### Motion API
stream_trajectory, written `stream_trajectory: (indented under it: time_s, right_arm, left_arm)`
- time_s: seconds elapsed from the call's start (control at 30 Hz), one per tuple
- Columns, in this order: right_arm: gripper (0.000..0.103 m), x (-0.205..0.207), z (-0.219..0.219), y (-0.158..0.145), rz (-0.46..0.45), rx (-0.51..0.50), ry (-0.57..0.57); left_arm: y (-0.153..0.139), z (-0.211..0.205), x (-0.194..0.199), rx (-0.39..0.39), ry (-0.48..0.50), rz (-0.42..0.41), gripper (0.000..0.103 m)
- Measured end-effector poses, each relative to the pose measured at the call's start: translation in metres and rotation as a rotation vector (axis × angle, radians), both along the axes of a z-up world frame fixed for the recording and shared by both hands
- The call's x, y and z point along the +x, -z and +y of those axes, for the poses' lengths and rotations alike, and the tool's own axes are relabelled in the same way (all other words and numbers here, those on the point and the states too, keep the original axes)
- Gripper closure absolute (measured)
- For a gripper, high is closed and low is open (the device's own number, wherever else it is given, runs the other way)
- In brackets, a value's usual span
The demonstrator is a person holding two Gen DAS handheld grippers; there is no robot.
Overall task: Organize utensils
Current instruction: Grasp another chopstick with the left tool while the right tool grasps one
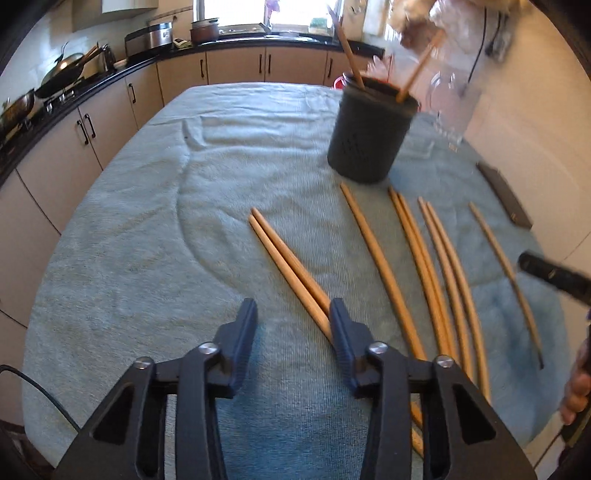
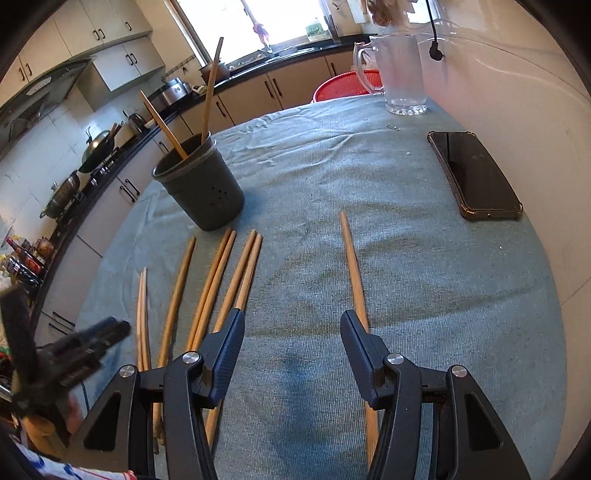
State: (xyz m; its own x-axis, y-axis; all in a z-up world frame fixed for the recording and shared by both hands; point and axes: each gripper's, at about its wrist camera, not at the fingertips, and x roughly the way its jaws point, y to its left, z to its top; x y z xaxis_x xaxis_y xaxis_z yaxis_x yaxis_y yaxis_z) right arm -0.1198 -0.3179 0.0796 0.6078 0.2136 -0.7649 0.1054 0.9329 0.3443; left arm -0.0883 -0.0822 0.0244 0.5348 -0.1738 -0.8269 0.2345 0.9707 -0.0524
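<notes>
It was a home kitchen. There were cupboards under a dark counter, a wok on the stove, and a window.

Daylight enters through the window beyond the far edge of the counter, where it is overexposed to white. Soft shadows fall on the cloth beneath each claw. Fisheye distortion bends straight lines and darkens all corners. In the left wrist view, motion blur smears the glass jug and the holder; the right wrist view is sharper.
</notes>
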Motion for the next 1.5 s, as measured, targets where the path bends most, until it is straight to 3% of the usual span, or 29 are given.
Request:
stream_trajectory:
  time_s: [0.33,0.4,0.53,0.77,0.97,1.03,1.27,1.5]
  right_arm:
    - [0.045,-0.006,0.004,0.002,-0.018,0.013,-0.003]
    - [0.045,-0.007,0.005,0.003,-0.020,0.020,-0.008]
    - [0.045,-0.006,0.005,0.002,-0.025,0.010,-0.009]
    - [0.045,-0.008,-0.016,-0.010,-0.029,-0.051,-0.006]
    - [0.046,0.017,-0.038,-0.001,0.071,-0.135,-0.021]
    - [0.052,0.028,-0.036,0.006,0.117,-0.133,-0.061]
    - [0.057,0.055,-0.023,0.029,0.256,-0.153,-0.141]
    - [0.077,0.070,-0.021,0.029,0.337,-0.207,-0.167]
  left_arm:
    - [0.002,-0.015,0.007,0.039,-0.014,0.011,0.070]
    - [0.003,-0.020,0.006,0.076,-0.006,0.009,0.090]
    - [0.007,-0.028,0.003,0.166,0.015,-0.001,0.089]
    - [0.004,-0.003,0.003,0.164,0.019,0.049,0.090]
    - [0.005,0.025,0.016,0.153,0.040,0.108,0.088]
    - [0.004,0.029,0.021,0.153,0.042,0.128,0.088]
    - [0.004,0.035,0.045,0.136,0.032,0.186,0.088]
    - [0.005,0.027,0.064,0.175,0.078,0.217,0.088]
